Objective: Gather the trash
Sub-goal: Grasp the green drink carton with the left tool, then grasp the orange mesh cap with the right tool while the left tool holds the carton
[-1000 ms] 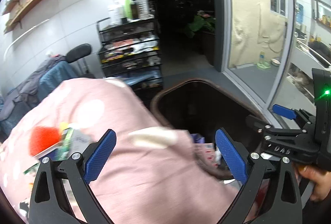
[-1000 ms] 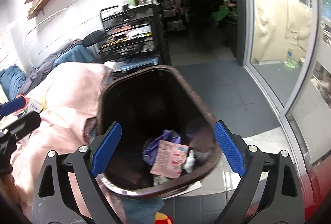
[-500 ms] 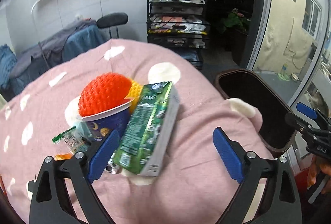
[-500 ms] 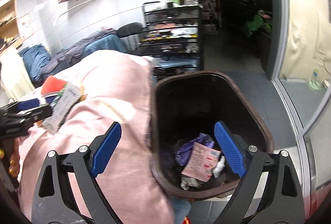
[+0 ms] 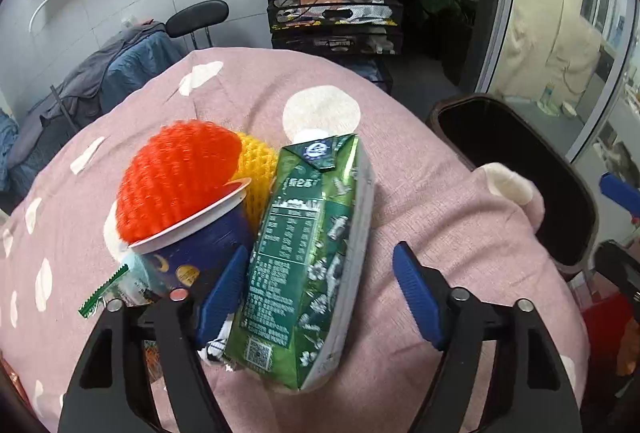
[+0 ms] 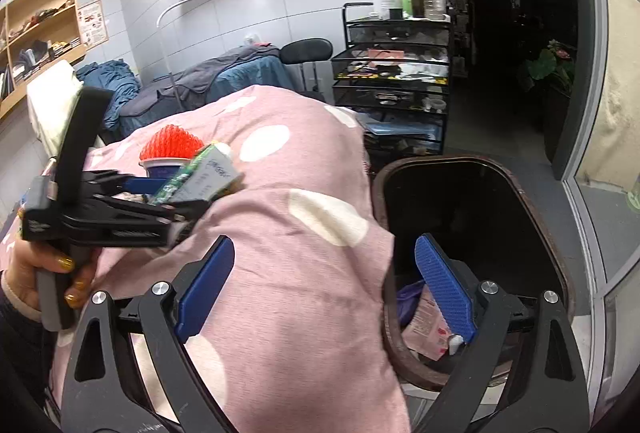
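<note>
- The left gripper [image 5: 320, 297] has been brought closer to the green carton [image 5: 304, 257] than half a second ago; its jaws are spread wide around the carton, nothing clamped.
- The right gripper [image 6: 324, 289] is held wide open and empty, straddling the pink cloth [image 6: 304, 273] edge and the bin [image 6: 560, 273] rim.
- The carton is laid on the cloth beside a cup [image 5: 196, 245] topped with orange netting [image 5: 180, 177].
</note>
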Action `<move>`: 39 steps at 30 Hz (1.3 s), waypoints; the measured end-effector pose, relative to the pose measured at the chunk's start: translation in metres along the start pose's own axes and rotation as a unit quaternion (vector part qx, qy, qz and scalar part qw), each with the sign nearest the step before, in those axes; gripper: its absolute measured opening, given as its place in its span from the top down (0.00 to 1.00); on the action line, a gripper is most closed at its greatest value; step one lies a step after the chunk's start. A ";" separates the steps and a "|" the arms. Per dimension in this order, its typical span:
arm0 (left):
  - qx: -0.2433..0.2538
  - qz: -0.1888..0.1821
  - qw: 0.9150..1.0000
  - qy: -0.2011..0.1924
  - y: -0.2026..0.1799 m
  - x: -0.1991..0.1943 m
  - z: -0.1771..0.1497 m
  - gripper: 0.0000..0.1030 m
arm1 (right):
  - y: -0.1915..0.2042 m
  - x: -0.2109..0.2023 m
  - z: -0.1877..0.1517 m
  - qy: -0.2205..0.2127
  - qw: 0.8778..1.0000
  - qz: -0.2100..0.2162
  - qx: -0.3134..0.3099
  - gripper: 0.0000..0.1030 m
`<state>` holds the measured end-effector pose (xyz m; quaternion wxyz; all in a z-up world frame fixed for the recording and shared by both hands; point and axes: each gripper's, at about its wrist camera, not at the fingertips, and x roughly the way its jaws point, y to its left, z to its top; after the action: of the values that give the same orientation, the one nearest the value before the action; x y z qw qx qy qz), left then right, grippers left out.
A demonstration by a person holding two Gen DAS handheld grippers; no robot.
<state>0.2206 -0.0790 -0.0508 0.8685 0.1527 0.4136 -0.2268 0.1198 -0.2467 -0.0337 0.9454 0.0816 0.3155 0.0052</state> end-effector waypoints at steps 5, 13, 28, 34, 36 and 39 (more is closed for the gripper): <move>-0.015 0.001 1.000 -0.007 0.004 0.000 0.001 0.44 | 0.006 0.002 0.002 0.001 1.000 0.002 -0.008 0.12; -0.067 -0.026 0.996 -0.053 0.010 -0.031 -0.005 0.50 | 0.017 0.007 0.018 -0.010 1.000 0.020 -0.020 0.12; -0.164 0.002 0.976 -0.142 0.040 -0.116 -0.062 0.51 | 0.078 0.057 0.064 0.006 0.992 0.119 -0.042 0.16; -0.179 0.038 0.971 -0.152 0.051 -0.133 -0.083 0.51 | 0.119 0.099 0.086 0.040 0.985 0.156 -0.056 0.18; -0.185 0.045 0.970 -0.151 0.057 -0.136 -0.087 0.51 | 0.129 0.115 0.092 0.055 0.984 0.161 -0.057 0.19; -0.196 0.048 0.968 -0.151 0.066 -0.138 -0.091 0.51 | 0.146 0.138 0.098 0.079 0.980 0.171 -0.061 0.20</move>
<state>0.1191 0.0549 0.0074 0.9437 -0.0365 0.3062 -0.1194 0.2949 -0.1095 -0.0157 0.9057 0.0757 0.3699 0.1925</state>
